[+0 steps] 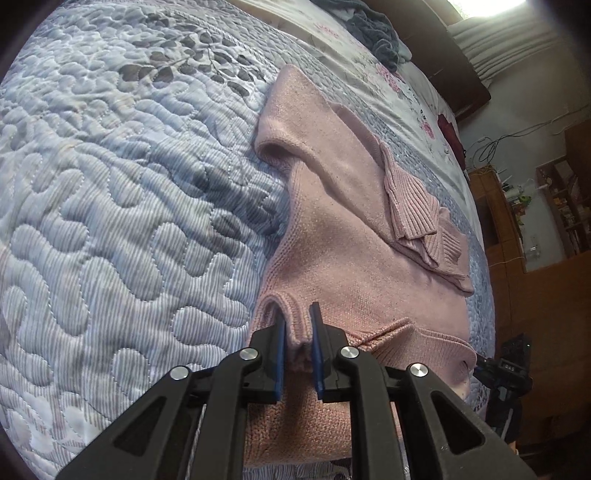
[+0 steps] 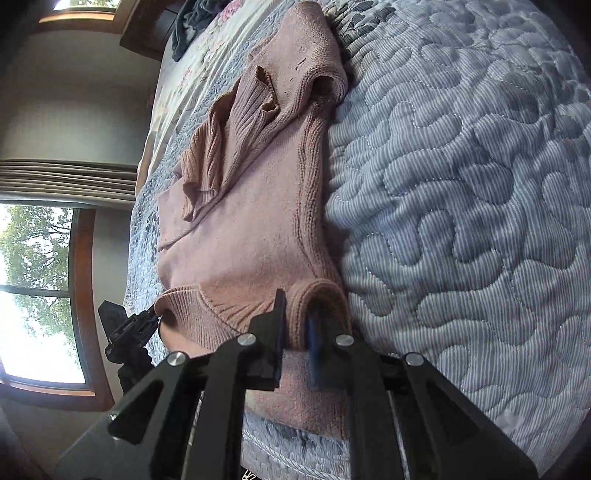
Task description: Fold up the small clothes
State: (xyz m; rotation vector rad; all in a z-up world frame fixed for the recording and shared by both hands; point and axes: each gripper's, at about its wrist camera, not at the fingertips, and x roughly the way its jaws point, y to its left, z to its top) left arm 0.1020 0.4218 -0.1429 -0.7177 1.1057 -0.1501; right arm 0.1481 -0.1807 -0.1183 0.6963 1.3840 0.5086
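Note:
A pink knit sweater (image 1: 343, 229) lies on a blue-grey quilted bedspread (image 1: 110, 221), its sleeves folded over the body with ribbed cuffs (image 1: 417, 218) on top. My left gripper (image 1: 298, 325) is shut on a pinched fold of the sweater's near edge. In the right wrist view the same sweater (image 2: 251, 229) stretches away from me, and my right gripper (image 2: 295, 321) is shut on a raised fold of its near corner. The other gripper (image 2: 129, 328) shows at the left, holding the ribbed hem (image 2: 192, 314). The right gripper also appears at the edge (image 1: 506, 369) of the left wrist view.
The quilt (image 2: 461, 221) spreads wide beside the sweater. A dark blue garment (image 1: 376, 33) lies bunched at the far end of the bed on a floral sheet (image 1: 406, 92). A window (image 2: 37, 295) and wooden shelves (image 1: 561, 203) stand beyond the bed.

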